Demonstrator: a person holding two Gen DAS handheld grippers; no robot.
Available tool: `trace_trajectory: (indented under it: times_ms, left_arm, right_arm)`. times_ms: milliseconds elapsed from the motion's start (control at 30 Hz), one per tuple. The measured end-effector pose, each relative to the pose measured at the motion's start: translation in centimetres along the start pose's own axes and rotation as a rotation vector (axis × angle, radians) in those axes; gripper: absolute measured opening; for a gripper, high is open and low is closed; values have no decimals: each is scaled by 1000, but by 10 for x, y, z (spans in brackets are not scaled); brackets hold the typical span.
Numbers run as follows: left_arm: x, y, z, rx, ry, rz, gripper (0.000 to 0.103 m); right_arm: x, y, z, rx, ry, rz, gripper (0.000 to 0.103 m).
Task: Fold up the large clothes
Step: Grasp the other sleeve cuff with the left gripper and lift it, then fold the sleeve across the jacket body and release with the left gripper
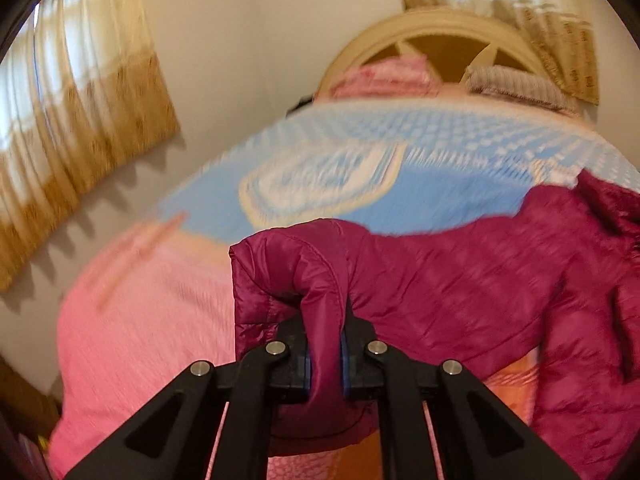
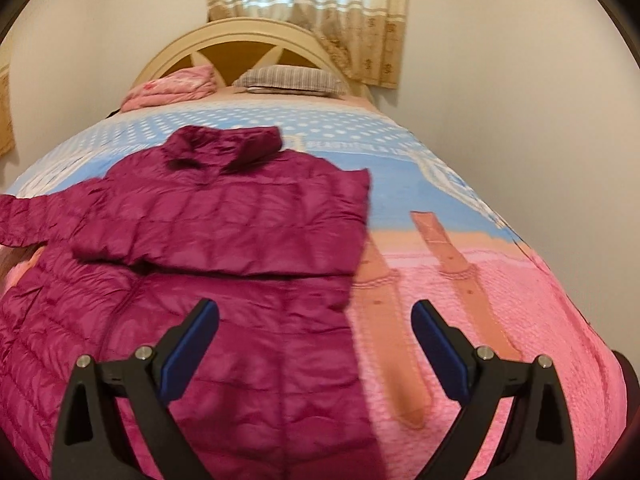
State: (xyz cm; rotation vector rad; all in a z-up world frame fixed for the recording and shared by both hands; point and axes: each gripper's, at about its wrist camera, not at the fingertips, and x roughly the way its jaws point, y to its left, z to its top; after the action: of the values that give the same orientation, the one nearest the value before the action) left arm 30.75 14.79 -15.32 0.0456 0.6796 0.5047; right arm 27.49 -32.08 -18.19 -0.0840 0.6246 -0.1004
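**Left gripper pinching the jacket cuff, right gripper spread above the hem**

Take the magenta puffer jacket as your landmark; it lies spread on the bedspread, collar toward the headboard.

Off the jacket's left side, in your left wrist view, a gold-edged curtain hangs on the wall, and the pink end of the bedspread drops away below it. Your left gripper is clamped tight on the end of the jacket's left sleeve: a fold of cuff fabric is squeezed between the blue pads, and the sleeve stretches from there to the right, toward the jacket body. That view is blurred.

In your right wrist view, the jacket's other sleeve is folded across the chest, its cuff pointing left. Beyond the collar sit a folded pink blanket and a striped pillow against the headboard, with a second curtain above.

Your right gripper hangs over the jacket's lower right edge with its jaws wide apart and nothing between them; the left pad is over the fabric, the right pad over bare pink bedspread just right of the jacket.
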Motion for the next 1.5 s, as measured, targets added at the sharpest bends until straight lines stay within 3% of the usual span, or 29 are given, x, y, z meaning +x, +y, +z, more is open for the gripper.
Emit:
trace_trajectory:
  times_ms: [167,433,733,967,1067,1133,1167,1267,1367,1500]
  left_arm:
    - [-45,-39,33,65,-119,-49,8]
    - [-103,-144,58,200,-261,-146,8]
    - [-115,-255,32,323,-259,-257,8]
    - [-113,-310,7,381,-235,-285,12]
    - [-109,-321,1,395,-206,-293,30]
    - [-110,-320,-3,394,-218,-280,75]
    - [-113,-319,-4,388,-238,-280,81]
    - [-125,-311,-7,388,-306,-291,90]
    - [-129,-299,-6,397,-329,-318,90]
    - [-112,-273,-4,377,-321,-280,90]
  right_arm:
    - [-3,-23,-2,47,-9,-9,99]
    - [-11,-57,-10,110,-20,-14,99]
    - [-8,-93,-21,163,-2,-42,99]
    - [-1,-104,-25,175,12,-40,99]
    - [4,-104,-26,174,29,-28,99]
    - [5,-102,-26,167,32,-29,99]
    - [6,-101,-25,163,33,-28,99]
    - [8,-97,-21,152,35,-30,99]
    - [9,-90,-15,146,37,-19,99]
    - [10,-70,-1,111,29,-2,99]
